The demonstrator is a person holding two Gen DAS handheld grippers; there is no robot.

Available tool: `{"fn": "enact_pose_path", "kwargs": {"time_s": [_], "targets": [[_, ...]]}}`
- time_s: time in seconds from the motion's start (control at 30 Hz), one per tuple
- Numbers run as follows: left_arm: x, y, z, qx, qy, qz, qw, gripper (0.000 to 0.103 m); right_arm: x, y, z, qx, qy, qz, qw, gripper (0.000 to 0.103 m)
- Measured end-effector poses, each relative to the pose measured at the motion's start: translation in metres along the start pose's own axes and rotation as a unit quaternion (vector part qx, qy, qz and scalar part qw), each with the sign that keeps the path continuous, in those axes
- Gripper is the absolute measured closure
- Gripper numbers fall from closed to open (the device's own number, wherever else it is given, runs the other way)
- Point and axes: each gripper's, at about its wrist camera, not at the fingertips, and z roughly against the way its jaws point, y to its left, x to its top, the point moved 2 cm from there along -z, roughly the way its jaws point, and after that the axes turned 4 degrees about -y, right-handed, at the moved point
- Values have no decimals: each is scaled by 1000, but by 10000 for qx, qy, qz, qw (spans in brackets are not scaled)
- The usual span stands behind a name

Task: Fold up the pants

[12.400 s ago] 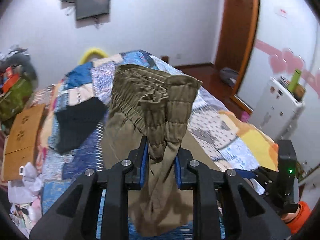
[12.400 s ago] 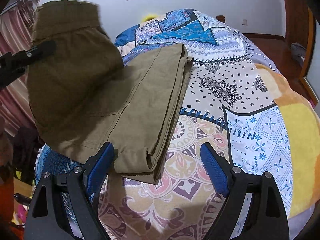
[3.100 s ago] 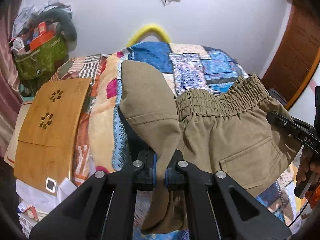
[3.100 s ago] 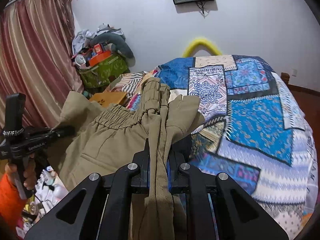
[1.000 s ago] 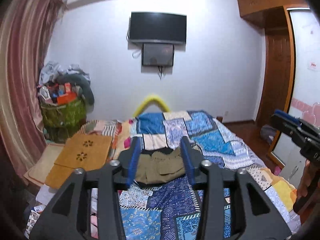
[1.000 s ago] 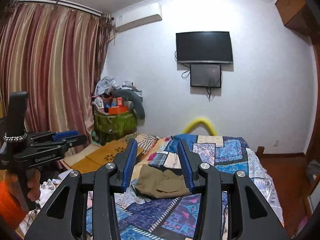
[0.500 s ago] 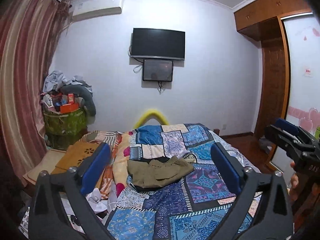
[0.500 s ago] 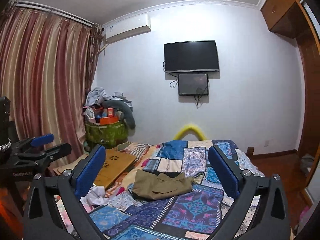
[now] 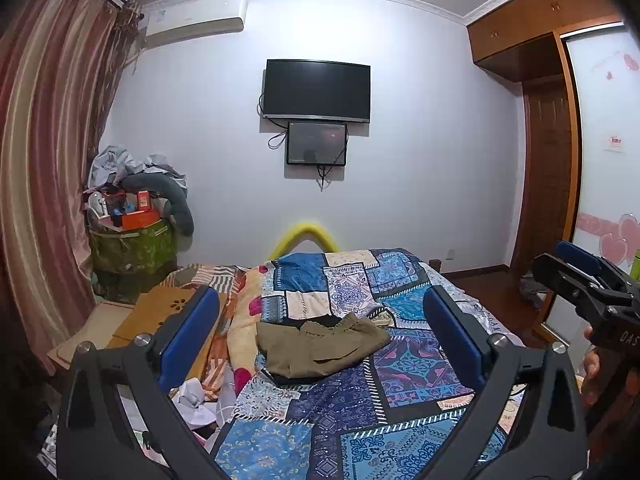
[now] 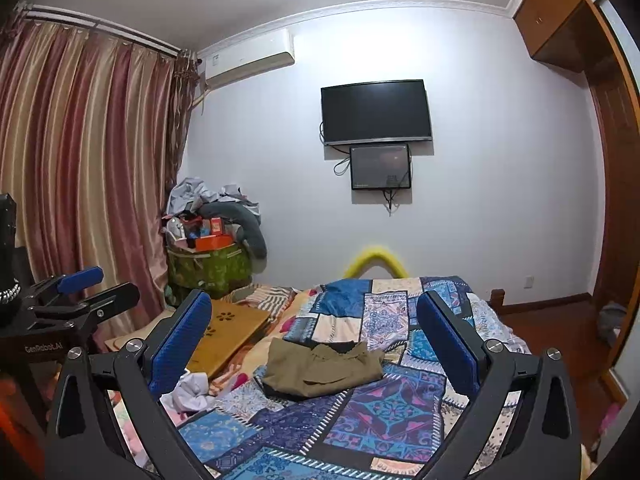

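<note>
The olive pants (image 9: 322, 346) lie folded into a compact bundle on the patchwork bedspread (image 9: 384, 380), over a dark garment whose edge peeks out beneath. In the right wrist view the same pants (image 10: 322, 368) sit mid-bed. My left gripper (image 9: 320, 338) is open wide, held well back from the bed, nothing between its blue pads. My right gripper (image 10: 314, 338) is likewise open and empty, far from the pants. The right gripper (image 9: 580, 280) shows at the right edge of the left wrist view; the left gripper (image 10: 84, 292) shows at the left of the right wrist view.
A wooden lap tray (image 9: 160, 320) lies left of the bed, with crumpled white items (image 10: 190, 392) near it. A green basket piled with clutter (image 9: 132, 240) stands by the curtain (image 10: 80, 180). A TV (image 9: 316, 90) hangs on the far wall; wardrobe (image 9: 552, 140) at right.
Both grippers went from partly closed to fully open and drew a little back from the bed. The pants stay put on the bedspread.
</note>
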Motion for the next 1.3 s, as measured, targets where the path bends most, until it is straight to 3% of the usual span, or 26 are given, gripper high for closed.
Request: {"fn": "enact_pose_path", "kwargs": {"time_s": [1.3], "targets": [[-4, -1, -13, -195, 114, -36, 9997, 0, -2, -5, 2, -40, 189, -96, 9998, 1]]}}
